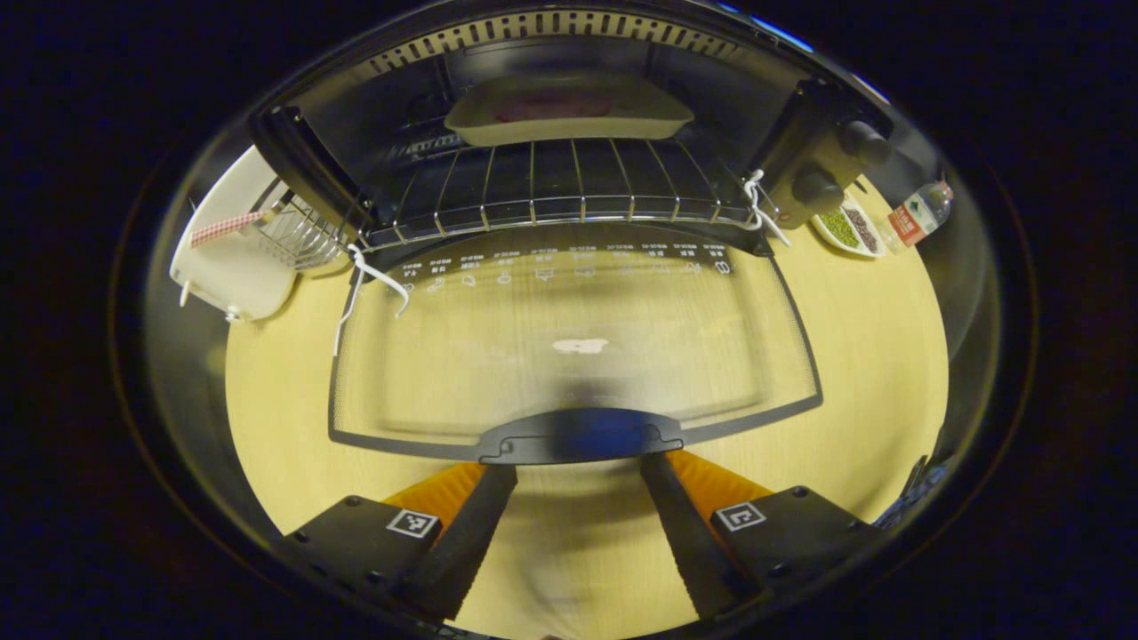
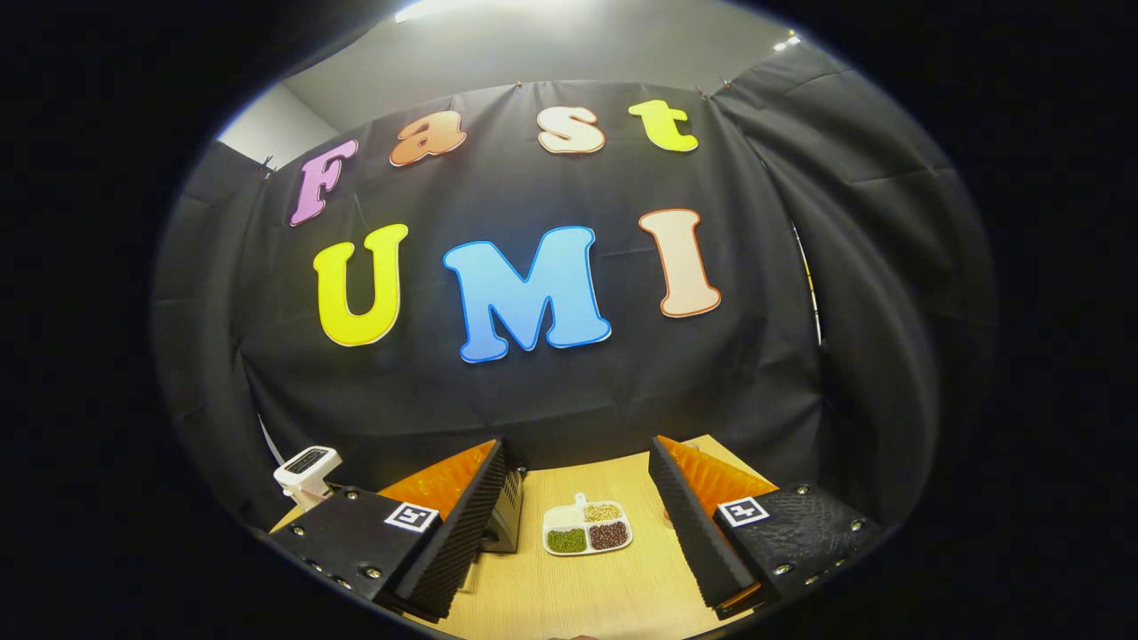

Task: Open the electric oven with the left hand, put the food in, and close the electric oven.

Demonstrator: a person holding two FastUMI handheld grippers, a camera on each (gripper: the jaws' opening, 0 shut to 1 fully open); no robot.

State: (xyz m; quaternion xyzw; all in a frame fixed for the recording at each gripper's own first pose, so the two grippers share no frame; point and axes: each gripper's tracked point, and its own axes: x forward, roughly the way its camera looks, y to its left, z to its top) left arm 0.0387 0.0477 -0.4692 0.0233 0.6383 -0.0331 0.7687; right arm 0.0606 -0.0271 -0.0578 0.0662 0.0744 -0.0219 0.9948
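In the left gripper view the electric oven [image 1: 569, 53] stands open, its glass door [image 1: 578, 338] lying flat toward me over the wooden table [image 1: 871, 356]. A pale tray [image 1: 653, 111] holding dark reddish food [image 1: 551, 107] rests at the back of the wire rack [image 1: 551, 191] inside. My left gripper [image 1: 578, 467] is open, its fingertips just short of the door's dark handle [image 1: 582, 436], one near each end, with nothing held. In the right gripper view my right gripper [image 2: 578, 449] is open and empty, raised over the table and facing the booth wall.
Two oven knobs [image 1: 818, 188] sit on the right panel. Right of the oven lie a divided dish of beans [image 1: 849, 228] [image 2: 587, 529] and a water bottle [image 1: 920, 213]. At the left are a white appliance [image 1: 231, 258] and a wire basket [image 1: 298, 236].
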